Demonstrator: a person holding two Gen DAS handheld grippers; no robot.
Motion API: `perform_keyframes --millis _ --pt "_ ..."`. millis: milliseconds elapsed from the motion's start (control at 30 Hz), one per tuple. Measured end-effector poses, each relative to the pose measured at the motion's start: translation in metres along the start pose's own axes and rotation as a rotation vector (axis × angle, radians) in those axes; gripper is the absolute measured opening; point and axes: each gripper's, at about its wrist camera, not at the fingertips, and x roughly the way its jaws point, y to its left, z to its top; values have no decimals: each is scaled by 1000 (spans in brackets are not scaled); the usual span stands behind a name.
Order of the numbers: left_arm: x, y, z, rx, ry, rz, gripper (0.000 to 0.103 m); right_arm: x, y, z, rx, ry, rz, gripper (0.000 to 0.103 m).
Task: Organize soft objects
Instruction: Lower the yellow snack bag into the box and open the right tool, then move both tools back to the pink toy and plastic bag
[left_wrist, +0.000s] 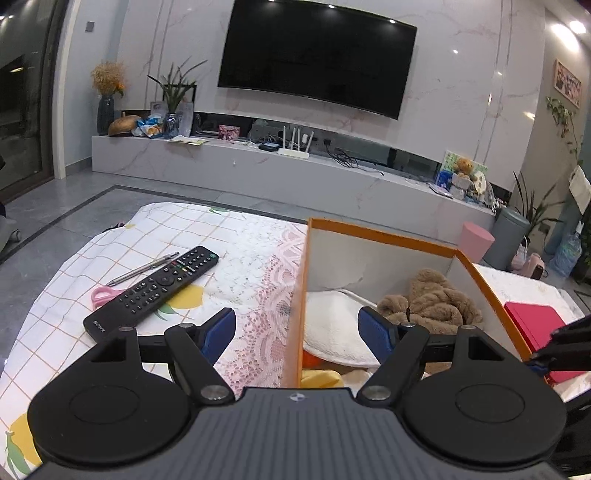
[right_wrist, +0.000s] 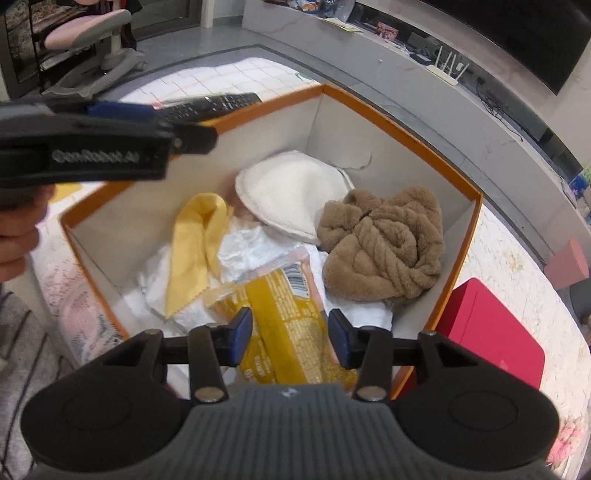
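Observation:
An orange-rimmed box with white walls holds soft things: a brown fluffy cloth, a white round pad, a yellow cloth, white crumpled material and a yellow packet. My right gripper is open just above the packet at the box's near side, empty. My left gripper is open and empty, straddling the box's left wall; it also shows in the right wrist view. The brown cloth and white pad show in the left wrist view.
A black remote, a pen and pink scissors lie on the patterned tablecloth left of the box. A red flat box lies right of it. A TV console stands beyond.

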Motion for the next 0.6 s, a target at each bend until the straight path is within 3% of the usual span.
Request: perform_keyframes --millis 200,267,333,500,600 --pt "-1 6 3 -24 -3 -9 89 -25 -4 -4 62 -54 33 46" --pt "-1 6 3 -23 4 -12 89 -32 -4 -9 88 -79 30 51" --pt "-4 6 3 -14 -7 -17 89 -37 -4 -15 115 -101 17 62" --pt "-8 7 5 -35 -20 -64 89 -52 -1 -29 170 -187 -39 63" --pt "-6 6 4 -31 -13 -53 89 -61 1 -33 172 -219 -63 65"
